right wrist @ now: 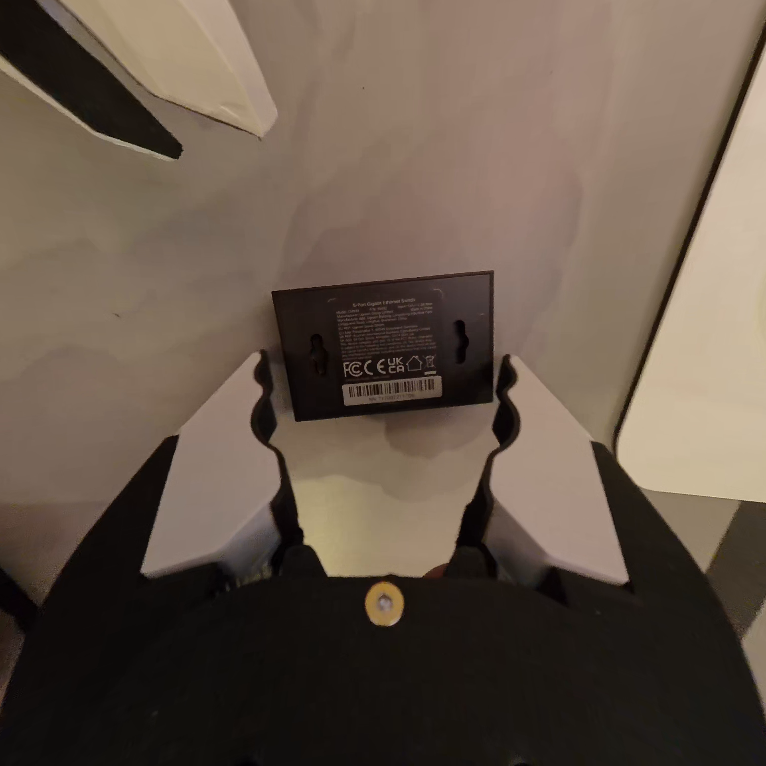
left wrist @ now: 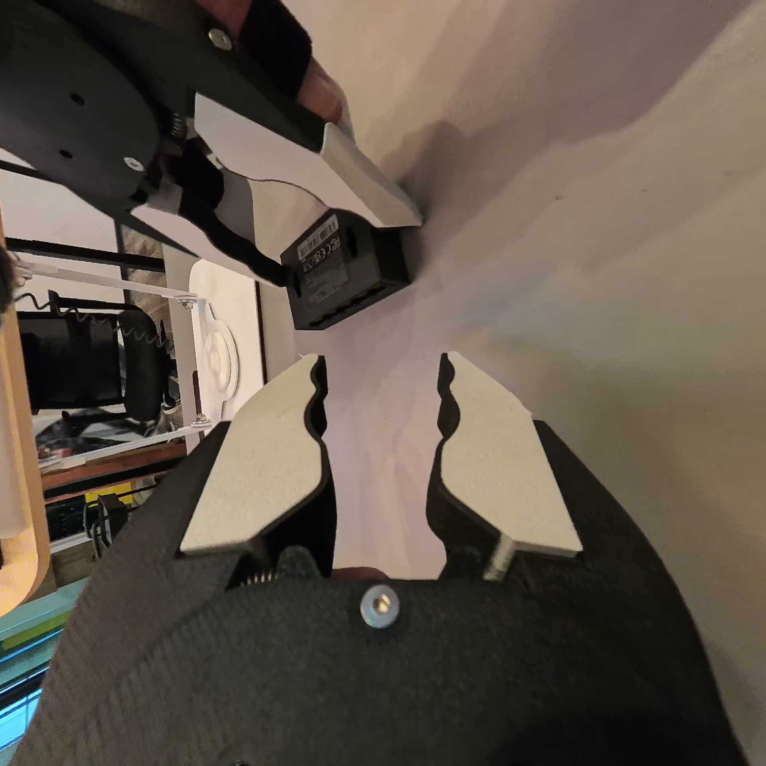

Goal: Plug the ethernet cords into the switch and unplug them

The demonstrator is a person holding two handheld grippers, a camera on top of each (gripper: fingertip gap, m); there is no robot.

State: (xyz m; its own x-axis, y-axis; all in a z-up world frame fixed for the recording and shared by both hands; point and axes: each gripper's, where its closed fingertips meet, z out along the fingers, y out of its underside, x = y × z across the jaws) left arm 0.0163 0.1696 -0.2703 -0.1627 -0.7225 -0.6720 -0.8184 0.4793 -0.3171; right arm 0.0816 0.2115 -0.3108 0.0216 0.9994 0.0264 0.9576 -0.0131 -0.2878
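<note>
where the left wrist view looks along the white worktop (left wrist: 580,290), the left tongs (left wrist: 381,360) stand open and empty, short of the black switch (left wrist: 344,273). the right tongs (left wrist: 352,253) reach in from the upper left, one finger on each side of the switch, whose label side faces up.

in the right wrist view, the right tongs (right wrist: 381,360) gape wide around the switch (right wrist: 385,344) on the worktop (right wrist: 166,269); whether the tips touch it i cannot tell. the left tongs (right wrist: 219,141) show at upper left.
</note>
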